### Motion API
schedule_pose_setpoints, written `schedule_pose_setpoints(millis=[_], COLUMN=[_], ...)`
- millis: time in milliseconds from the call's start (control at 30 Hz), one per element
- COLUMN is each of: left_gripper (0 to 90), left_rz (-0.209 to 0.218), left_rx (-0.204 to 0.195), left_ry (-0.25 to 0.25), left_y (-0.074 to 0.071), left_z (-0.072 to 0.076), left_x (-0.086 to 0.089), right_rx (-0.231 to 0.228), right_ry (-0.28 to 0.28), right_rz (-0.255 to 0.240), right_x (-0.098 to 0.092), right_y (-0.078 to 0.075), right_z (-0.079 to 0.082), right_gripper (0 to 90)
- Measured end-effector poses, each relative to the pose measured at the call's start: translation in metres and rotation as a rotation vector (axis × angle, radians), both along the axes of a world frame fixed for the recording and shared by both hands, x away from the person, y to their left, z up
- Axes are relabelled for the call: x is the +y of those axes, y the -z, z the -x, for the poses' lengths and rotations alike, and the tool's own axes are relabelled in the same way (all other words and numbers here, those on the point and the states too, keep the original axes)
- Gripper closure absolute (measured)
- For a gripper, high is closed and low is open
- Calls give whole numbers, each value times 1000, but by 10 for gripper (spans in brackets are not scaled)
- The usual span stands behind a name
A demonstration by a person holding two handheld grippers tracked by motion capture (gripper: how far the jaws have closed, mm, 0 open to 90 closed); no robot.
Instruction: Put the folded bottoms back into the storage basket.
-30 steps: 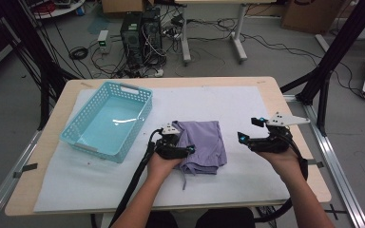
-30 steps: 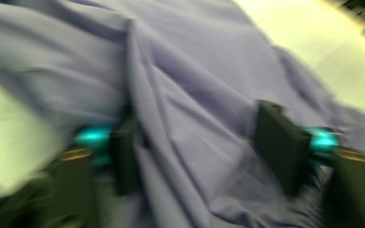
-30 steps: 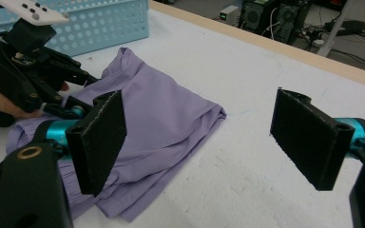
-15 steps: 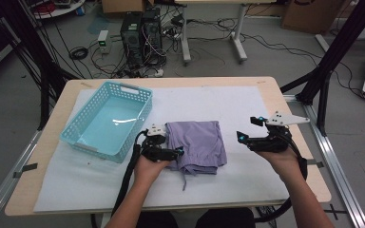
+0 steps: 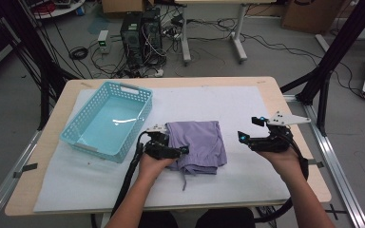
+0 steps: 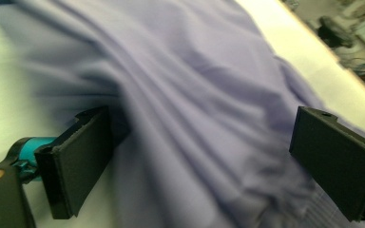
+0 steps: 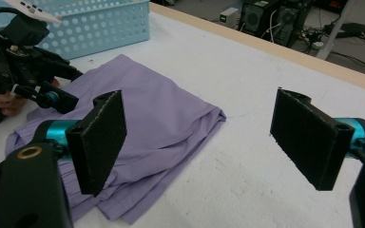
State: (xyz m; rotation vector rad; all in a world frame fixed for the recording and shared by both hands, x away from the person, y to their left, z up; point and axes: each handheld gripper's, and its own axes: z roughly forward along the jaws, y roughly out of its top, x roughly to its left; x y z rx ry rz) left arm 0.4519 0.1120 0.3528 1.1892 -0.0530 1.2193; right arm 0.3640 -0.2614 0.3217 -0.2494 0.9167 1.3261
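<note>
- two black jaws of the left gripper (image 6: pixel 199 166) stand wide apart at the lower left and lower right of the left gripper view; they have just been opening, and the purple cloth (image 6: pixel 204 104) lies between them, with neither pad pressing on it.
- in that view the cloth is blurred and runs in long folds from the upper left down to the bottom edge.
- both jaws of the right gripper (image 7: pixel 214 142) are spread wide too, one at the lower left and one at the right of the right gripper view, with nothing between them; bare white mat (image 7: pixel 247 156) shows in the gap.
- in the high view the left gripper (image 5: pixel 178 151) sits at the left edge of the purple cloth (image 5: pixel 199 145), just left of the frame's centre, with the person's left hand (image 5: pixel 153 164) behind it.
- the right gripper (image 5: pixel 243 137) is held at the right of centre in the high view, well apart from the cloth, its jaws pointing left toward it.
- the cloth lies folded on the white mat (image 5: pixel 228 102) in the middle of the frame.
- a light blue basket (image 5: pixel 108 119) stands on the mat left of centre, near the cloth and not touching it.
- the mat covers a wooden table (image 5: pixel 275 90).
</note>
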Motion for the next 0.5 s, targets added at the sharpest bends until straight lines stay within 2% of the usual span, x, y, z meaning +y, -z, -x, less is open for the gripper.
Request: schedule_pose_setpoints(millis=[100, 200, 300, 333, 367, 400, 433, 500], left_gripper=[79, 87, 95, 109, 135, 171, 256, 350], left_rz=[-23, -33, -27, -27, -35, -35, -54, -66], left_rx=[-3, -34, -90, -90, -128, -128, -156, -174], left_ry=[-2, -69, -188, -188, -252, -252, -271, -289], left_y=[-2, -3, 2, 2, 6, 6, 10, 12], left_z=[0, 1, 3, 3, 4, 4, 4, 4], left_x=[-13, -27, -40, -40, -46, -46, -49, -50], right_rx=[2, 1, 2, 2, 4, 4, 5, 4], right_ry=[-2, 1, 3, 3, 0, 0, 0, 2], right_rz=[-3, -6, -10, -10, -12, -12, -9, -6], right_x=[-2, -4, -5, -5, -5, -5, -4, -3], right_y=[1, 2, 2, 2, 2, 2, 2, 3], right_z=[0, 0, 0, 0, 0, 0, 0, 0], right_gripper=[199, 199, 199, 199, 199, 199, 200, 199])
